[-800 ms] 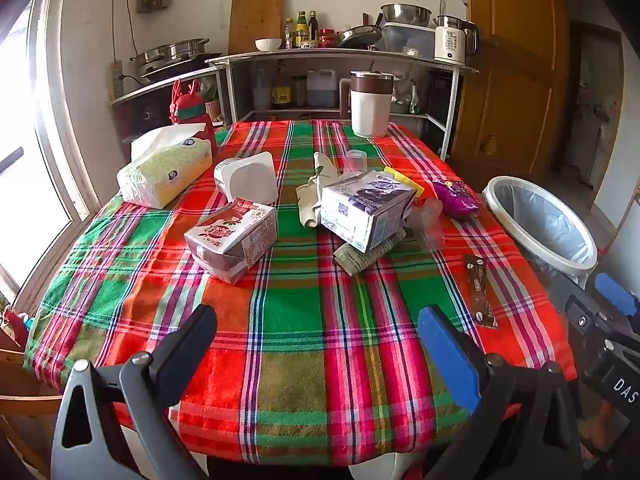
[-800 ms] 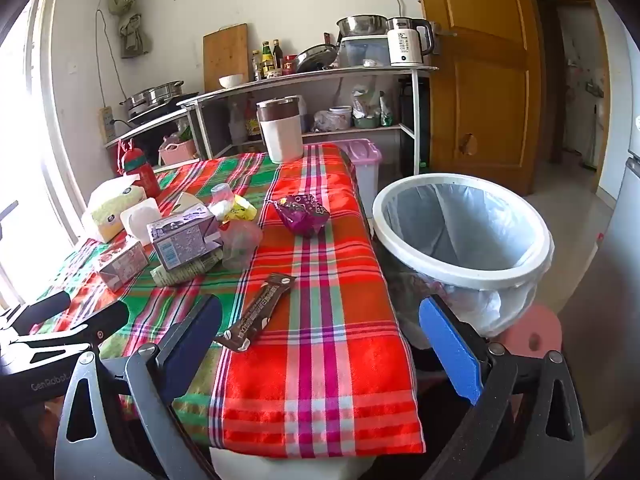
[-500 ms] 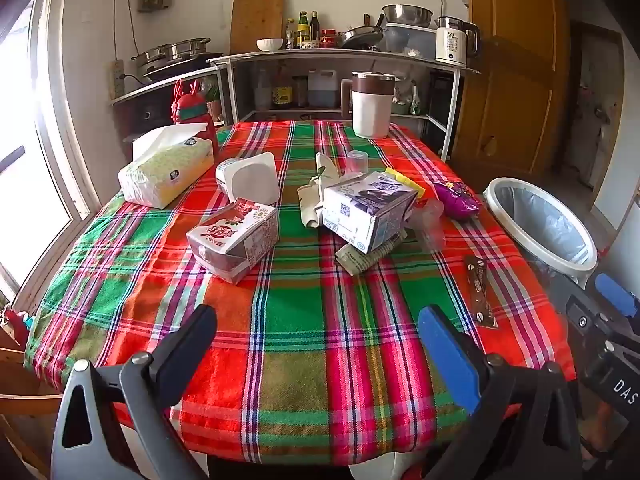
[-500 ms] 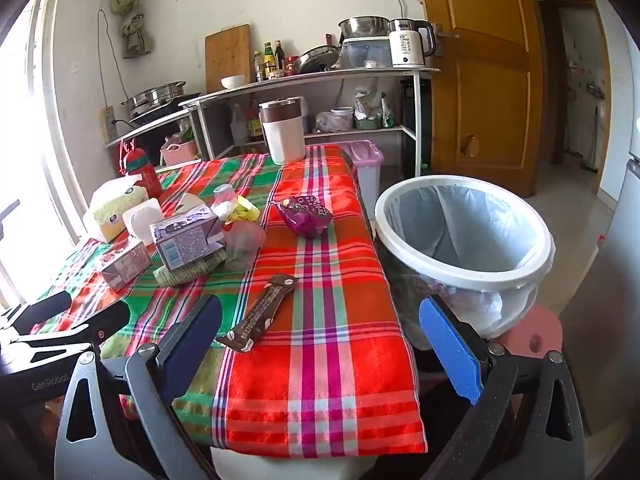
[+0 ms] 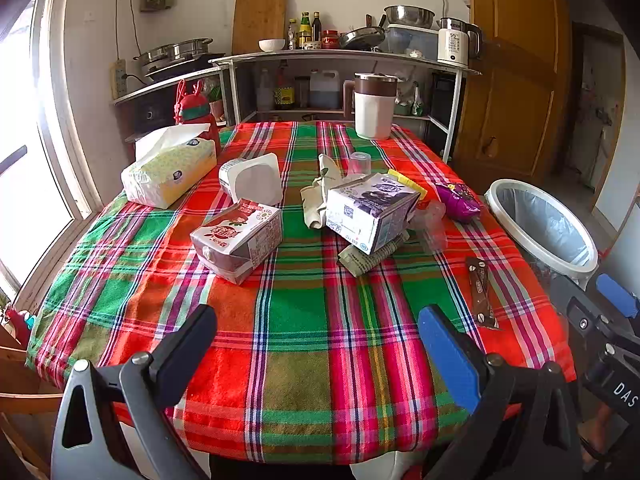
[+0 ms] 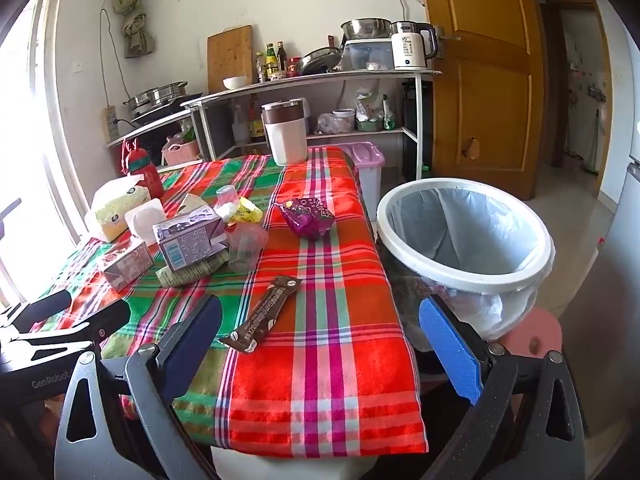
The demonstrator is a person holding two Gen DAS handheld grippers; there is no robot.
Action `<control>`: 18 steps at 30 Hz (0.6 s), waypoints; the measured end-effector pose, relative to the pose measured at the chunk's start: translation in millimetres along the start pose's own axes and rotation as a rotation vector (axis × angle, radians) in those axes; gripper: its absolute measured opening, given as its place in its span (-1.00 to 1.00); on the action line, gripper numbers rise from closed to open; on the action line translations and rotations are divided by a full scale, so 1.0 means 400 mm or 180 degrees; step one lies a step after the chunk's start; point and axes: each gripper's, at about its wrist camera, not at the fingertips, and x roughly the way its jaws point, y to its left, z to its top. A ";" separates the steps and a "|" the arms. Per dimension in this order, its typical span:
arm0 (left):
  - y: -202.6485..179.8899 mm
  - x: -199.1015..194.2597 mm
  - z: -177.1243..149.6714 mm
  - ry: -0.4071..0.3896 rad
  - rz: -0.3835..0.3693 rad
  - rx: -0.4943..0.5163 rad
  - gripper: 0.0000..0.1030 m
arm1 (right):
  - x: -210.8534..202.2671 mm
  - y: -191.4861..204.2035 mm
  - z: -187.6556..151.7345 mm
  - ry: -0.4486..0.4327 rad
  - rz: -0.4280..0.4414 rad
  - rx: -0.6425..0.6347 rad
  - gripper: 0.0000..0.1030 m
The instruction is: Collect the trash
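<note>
L wrist: left gripper (image 5: 316, 346) wide open, empty, over near edge of plaid cloth (image 5: 304, 312). Trash mid-table: red-white carton (image 5: 236, 236) on side, purple-white carton (image 5: 370, 210) atop crumpled paper (image 5: 370, 256), purple wrapper (image 5: 458, 202), brown bar wrapper (image 5: 480, 292) by right edge.

R wrist: right gripper (image 6: 320, 340) wide open, empty. Brown bar wrapper (image 6: 264, 314) flat, just ahead of dark finger. White bin (image 6: 464, 236), clear-lined, beside table.

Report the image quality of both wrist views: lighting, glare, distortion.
Left wrist view: window at left blown out white, fisheye bends the shelf, tablecloth sharp and evenly lit. Right wrist view: same window glare at left, door bowed, dark corners, brown wrapper crisp.
</note>
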 end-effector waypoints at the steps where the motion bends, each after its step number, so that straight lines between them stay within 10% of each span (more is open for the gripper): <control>1: 0.000 0.000 0.000 0.0000 0.0003 -0.0003 0.98 | 0.000 0.000 0.000 0.0002 0.0003 0.0001 0.93; 18: 0.002 -0.004 0.000 -0.0010 0.0010 -0.0013 0.98 | -0.008 0.002 0.002 -0.0013 -0.0005 -0.0004 0.93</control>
